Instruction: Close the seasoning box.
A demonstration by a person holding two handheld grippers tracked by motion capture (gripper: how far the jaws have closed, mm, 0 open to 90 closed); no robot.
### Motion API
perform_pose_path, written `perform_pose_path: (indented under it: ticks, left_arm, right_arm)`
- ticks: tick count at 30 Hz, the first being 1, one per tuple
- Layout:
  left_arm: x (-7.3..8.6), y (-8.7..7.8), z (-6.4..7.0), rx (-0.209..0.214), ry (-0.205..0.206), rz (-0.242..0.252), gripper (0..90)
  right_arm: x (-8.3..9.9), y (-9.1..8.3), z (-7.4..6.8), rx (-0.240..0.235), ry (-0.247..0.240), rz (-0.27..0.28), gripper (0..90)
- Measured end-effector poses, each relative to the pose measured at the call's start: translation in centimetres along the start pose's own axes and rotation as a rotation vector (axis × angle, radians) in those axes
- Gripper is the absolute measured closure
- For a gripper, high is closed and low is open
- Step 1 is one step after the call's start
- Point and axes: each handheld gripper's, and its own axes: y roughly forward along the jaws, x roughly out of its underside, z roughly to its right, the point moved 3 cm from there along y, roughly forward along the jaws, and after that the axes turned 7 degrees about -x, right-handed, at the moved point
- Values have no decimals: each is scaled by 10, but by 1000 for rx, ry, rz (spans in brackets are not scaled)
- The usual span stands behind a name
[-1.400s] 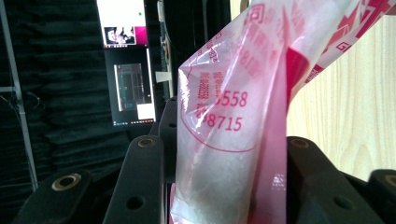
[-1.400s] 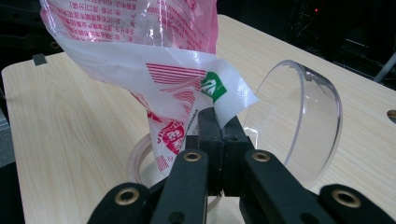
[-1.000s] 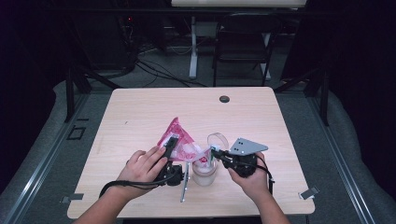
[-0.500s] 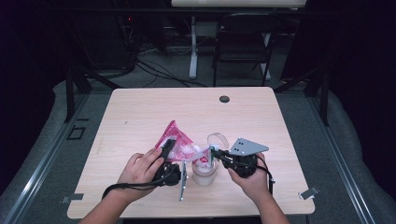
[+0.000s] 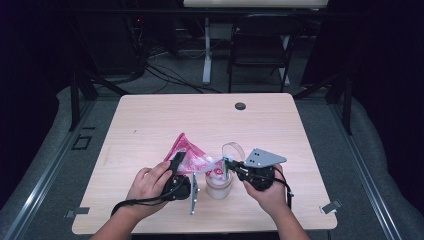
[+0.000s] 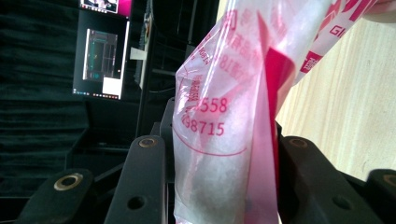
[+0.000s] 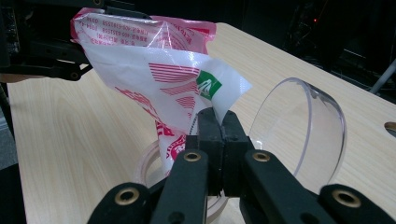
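Gripping the pink bag (image 5: 192,152) from both sides, left gripper (image 5: 176,165) and right gripper (image 5: 227,164) jaws clamp it.

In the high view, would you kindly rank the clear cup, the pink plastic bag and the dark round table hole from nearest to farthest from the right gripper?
1. Clear cup: just left of the right gripper, beneath its fingers.
2. Pink plastic bag: farther left, stretched between both grippers; it is nearly as close as the cup.
3. Dark round table hole: near the table's far edge.
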Motion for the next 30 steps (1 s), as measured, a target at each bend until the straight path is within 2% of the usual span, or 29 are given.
perform_pose_path:
  ticks: [6,16,30]
  left_arm:
    - [2,1,3,22,-50,-9,664]
    - [3,4,4,32,-80,-10,667]
    - [7,6,7,68,-151,-29,670]
  right_arm:
    - [0,0,0,-2,0,1,896]
    - [0,0,0,1,0,2,896]
    - [-2,-1,-2,-2,-6,10,894]
